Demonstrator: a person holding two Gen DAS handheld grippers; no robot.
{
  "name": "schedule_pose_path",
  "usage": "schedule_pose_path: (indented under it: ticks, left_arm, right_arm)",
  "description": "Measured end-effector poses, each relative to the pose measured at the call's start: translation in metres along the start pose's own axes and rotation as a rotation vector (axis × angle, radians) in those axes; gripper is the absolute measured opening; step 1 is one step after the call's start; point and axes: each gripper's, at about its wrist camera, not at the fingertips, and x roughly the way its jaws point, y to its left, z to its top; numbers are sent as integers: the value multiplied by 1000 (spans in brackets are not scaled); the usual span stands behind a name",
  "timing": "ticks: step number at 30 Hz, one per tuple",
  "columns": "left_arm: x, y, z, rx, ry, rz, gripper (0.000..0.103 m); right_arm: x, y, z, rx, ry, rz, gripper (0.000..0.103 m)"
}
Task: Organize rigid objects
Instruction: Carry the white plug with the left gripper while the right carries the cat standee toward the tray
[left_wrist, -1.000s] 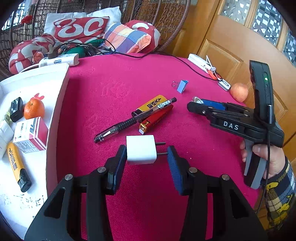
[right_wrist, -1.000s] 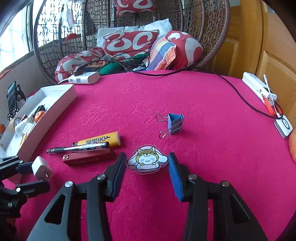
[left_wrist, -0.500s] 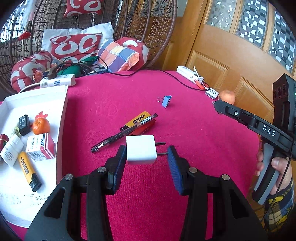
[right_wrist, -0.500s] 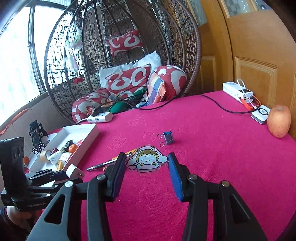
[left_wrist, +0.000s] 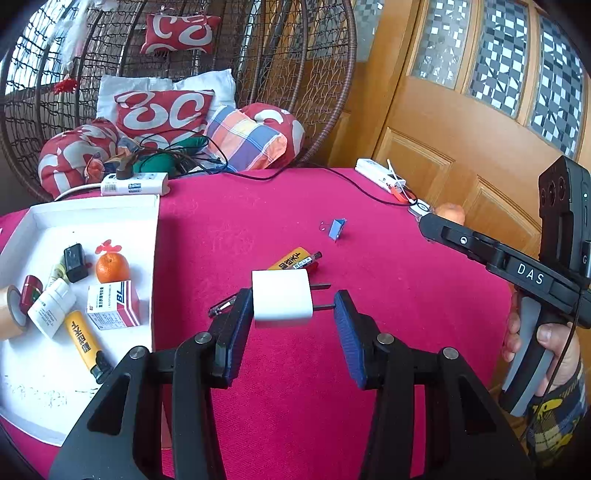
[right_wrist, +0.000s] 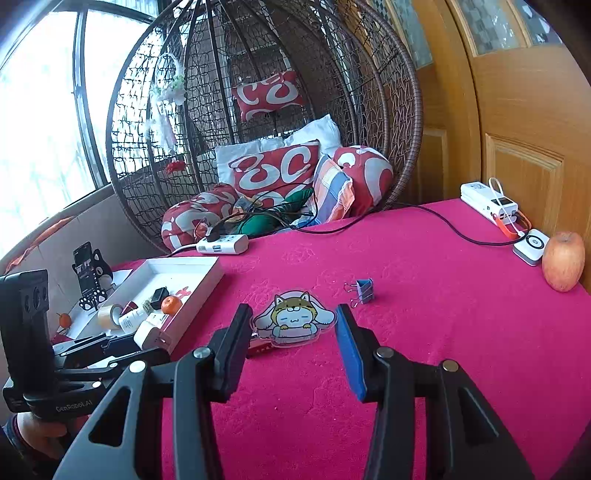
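Between the pads of the left gripper (left_wrist: 293, 308), in the left wrist view, sits a white charger plug (left_wrist: 281, 298), held clear of the red tablecloth (left_wrist: 388, 280). Its body bears on the left pad and its two prongs reach toward the right pad, so the fingers are clamped across its length. The white tray (left_wrist: 153, 266) lies at the near left and already holds a mandarin (left_wrist: 112, 267), a small carton (left_wrist: 112, 303), a yellow lighter (left_wrist: 85, 344) and a black plug (left_wrist: 75, 263); the charger plug is judged to be destined for it. Beyond the plug, a pen (left_wrist: 314, 256) and a second yellow lighter (left_wrist: 290, 258) remain on the cloth, with a blue binder clip (left_wrist: 337, 229) farther off. At far right, a hand (left_wrist: 546, 339) holds the right gripper, seen side-on, its load not visible here. The right wrist view supplies that detail: the right gripper (right_wrist: 293, 325) has its fingers closed on the edges of a flat cartoon charm (right_wrist: 293, 317), raised above the cloth. This view also shows an apple (right_wrist: 563, 260) and a power bank (right_wrist: 487, 203) at the far right edge, and the left gripper carrying its plug beside the tray's near corner.
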Motion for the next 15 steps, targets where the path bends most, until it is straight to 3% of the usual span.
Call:
schedule_pose_path:
  ticks: [15]
  left_arm:
    - [-18,25,1,-63,-54,9,45]
  right_arm:
    - [3,28,2,-43,20,48,46]
